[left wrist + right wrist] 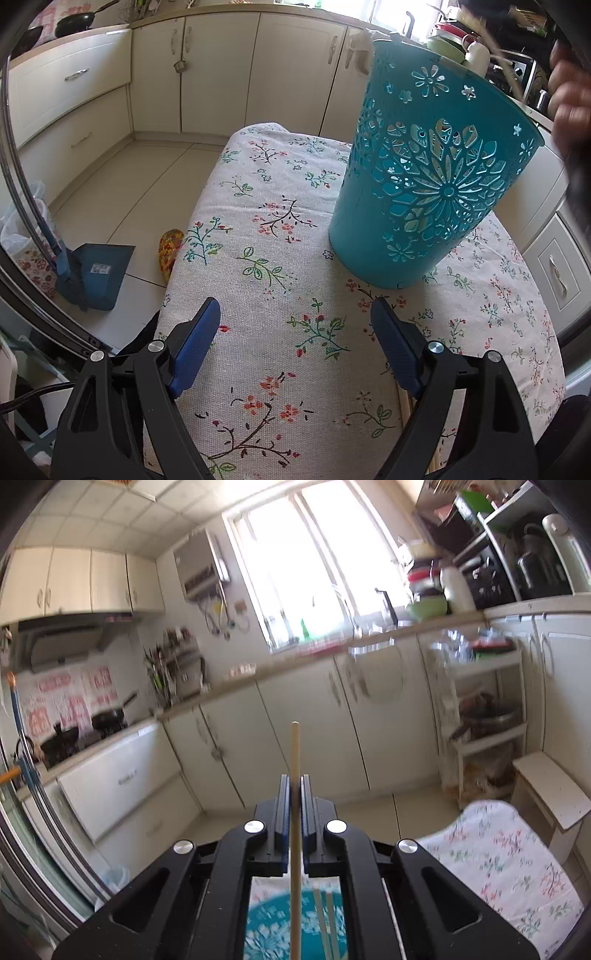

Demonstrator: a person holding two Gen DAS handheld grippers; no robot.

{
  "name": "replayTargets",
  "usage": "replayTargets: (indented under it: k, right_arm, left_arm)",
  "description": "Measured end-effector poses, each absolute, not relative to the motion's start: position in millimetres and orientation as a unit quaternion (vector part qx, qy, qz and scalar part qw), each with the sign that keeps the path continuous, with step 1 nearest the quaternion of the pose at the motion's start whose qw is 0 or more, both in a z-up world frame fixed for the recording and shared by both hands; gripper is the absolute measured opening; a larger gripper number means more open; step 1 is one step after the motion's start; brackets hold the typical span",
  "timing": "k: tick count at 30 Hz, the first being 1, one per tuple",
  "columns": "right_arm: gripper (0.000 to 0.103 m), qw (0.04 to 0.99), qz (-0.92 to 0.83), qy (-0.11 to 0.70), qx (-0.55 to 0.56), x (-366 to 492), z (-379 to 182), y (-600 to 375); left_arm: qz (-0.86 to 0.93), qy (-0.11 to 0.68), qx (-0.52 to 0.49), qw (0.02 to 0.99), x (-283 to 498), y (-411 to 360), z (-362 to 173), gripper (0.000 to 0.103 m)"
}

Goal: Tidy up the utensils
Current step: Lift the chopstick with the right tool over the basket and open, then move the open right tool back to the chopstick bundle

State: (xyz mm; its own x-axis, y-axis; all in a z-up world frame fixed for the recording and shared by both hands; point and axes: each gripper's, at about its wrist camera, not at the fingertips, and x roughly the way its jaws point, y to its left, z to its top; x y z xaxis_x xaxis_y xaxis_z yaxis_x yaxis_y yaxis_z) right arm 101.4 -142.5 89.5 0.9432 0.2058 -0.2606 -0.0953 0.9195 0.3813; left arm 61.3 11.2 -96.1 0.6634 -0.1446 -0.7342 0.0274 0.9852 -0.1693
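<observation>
Right gripper (294, 790) is clamped on a wooden chopstick (295, 749) above what looks like the teal holder (432, 184); left gripper (295, 314) hangs wide apart, empty.

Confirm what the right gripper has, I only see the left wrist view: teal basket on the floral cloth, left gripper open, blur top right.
Observer: The right gripper is shut on one wooden chopstick, its tip pointing past the fingers toward the cabinets.
Operator: Is it over the basket?
Observer: Yes. The right wrist view shows the teal basket directly under the gripper body, blurred.
Operator: Anything in the basket yet?
Observer: Two pale sticks show beside the held one, above the basket's teal. They look like chopsticks already inside, though blur keeps me from being sure.
</observation>
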Motion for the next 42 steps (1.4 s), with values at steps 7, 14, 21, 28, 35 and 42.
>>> replayTargets:
  k: [7, 14, 21, 28, 35, 42]
  right_arm:
    - [0.006, 0.969, 0.094, 0.172, 0.153, 77.5, 71.1, -138.4]
    - [0.009, 0.966, 0.111, 0.189, 0.139, 36.7, 60.8, -145.1]
    - [0.017, 0.944, 0.124, 0.283, 0.115, -30.1, 8.7, -145.1]
    - [0.017, 0.896, 0.138, 0.412, 0.094, -53.9, -66.1, -125.2]
    - [0.017, 0.888, 0.138, 0.433, 0.067, -44.1, -80.5, -111.3]
    - [0.012, 0.891, 0.131, 0.432, 0.054, -45.6, -86.2, -110.6]
  left_arm:
    - [-0.047, 0.407, -0.074, 0.909, 61.8, 12.8, -96.1, 0.080]
    - [-0.044, 0.408, -0.075, 0.909, 62.3, 14.5, -97.5, 0.080]
    - [-0.042, 0.407, -0.076, 0.909, 61.8, 16.5, -97.8, 0.080]
    - [-0.040, 0.409, -0.077, 0.908, 61.6, 17.7, -97.9, 0.080]
    - [-0.036, 0.409, -0.082, 0.908, 62.6, 20.0, -98.6, 0.080]
    - [-0.036, 0.409, -0.083, 0.908, 63.0, 20.2, -98.9, 0.080]
